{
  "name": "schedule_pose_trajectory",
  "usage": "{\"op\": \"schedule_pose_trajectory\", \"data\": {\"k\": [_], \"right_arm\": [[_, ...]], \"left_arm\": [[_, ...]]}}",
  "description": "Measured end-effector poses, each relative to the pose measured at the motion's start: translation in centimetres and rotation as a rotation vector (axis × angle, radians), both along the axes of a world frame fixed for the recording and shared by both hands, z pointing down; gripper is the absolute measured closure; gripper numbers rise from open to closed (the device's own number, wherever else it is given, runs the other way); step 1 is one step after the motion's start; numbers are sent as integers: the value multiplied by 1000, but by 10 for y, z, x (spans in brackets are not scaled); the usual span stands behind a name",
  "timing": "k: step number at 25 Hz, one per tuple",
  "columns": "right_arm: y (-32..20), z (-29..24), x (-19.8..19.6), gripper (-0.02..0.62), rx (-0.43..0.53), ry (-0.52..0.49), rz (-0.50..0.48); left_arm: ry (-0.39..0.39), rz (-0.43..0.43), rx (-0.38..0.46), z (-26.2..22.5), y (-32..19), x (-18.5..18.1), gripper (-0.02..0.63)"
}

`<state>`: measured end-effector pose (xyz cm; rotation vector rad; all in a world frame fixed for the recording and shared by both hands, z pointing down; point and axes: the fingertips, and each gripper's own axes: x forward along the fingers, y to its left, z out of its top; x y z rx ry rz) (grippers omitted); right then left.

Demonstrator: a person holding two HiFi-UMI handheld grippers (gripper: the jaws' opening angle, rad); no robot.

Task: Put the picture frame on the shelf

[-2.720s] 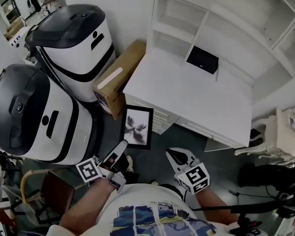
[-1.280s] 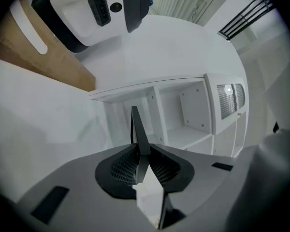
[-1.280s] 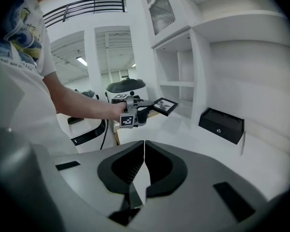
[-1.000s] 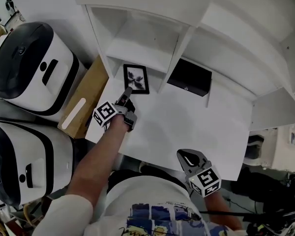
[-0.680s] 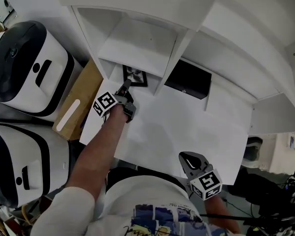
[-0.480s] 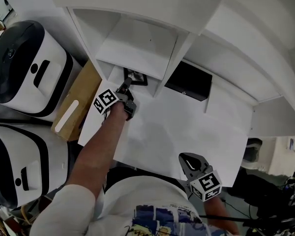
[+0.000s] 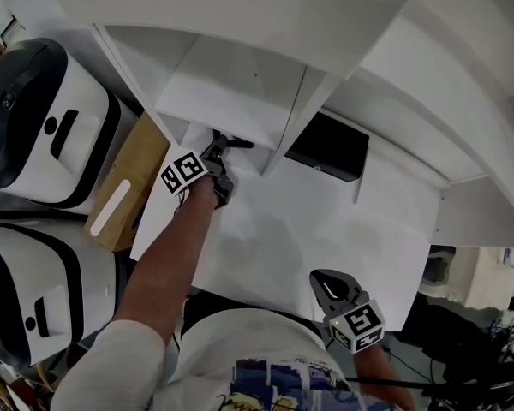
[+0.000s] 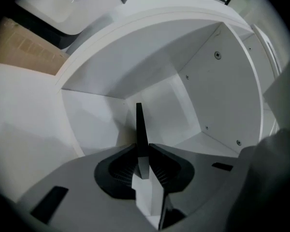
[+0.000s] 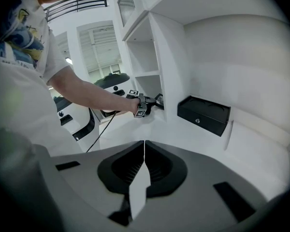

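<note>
**White desk and shelf unit, frame held in the lower left cubby**

White desk top point(image 7: 325, 229) fills the middle of the room from where I stand, and a white shelf unit point(image 7: 240, 84) rises along its back. Far left, on the floor, two rounded white-and-black machines point(image 7: 34, 110) stand one behind the other. A brown cardboard box point(image 7: 124, 187) sits just beside the desk's left edge, between the machines and the desk.

Next comes the person's bare left arm point(image 7: 176, 255), stretched out across the desk top. The left gripper point(image 7: 220, 146) reaches into the mouth of the lower left cubby point(image 8: 222, 81). Its jaws are clamped on the picture frame point(image 8: 139, 129), a thin dark thing seen edge-on. The frame stands upright between the pads with its far end inside the cubby. From above only a dark sliver of it shows beneath the shelf board. I cannot tell whether its lower edge rests on the cubby floor.

Past the upright divider, a black box point(image 7: 330, 148) lies flat in the neighbouring compartment, apart from the frame.

Further right and nearer to me, the right gripper point(image 7: 325, 282) hangs at the desk's front edge, well apart from the shelf unit. Its jaws are pressed together with nothing between them.
</note>
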<state>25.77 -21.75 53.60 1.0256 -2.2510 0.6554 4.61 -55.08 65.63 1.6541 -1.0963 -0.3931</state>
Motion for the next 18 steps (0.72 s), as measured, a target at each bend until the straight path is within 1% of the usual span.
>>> {"op": "schedule_pose_trajectory", "data": {"k": [2,6,12,18], "right_arm": [[-4,0,-1,568,-1,-5,-3],[-10,1,-2,568,-6,-16,-7],[-14,5,-4,568,-15,-27,-11],[-18,6,-3,568,-14,-35,-9]], "left_arm": [[-47,6,-9,4,-1,-1,526],[-153,22,-22,9,-2,-2,500],[-383,87,-39,14,-6,-3,468],[-491,111,-58,19,-7,-6,459]]}}
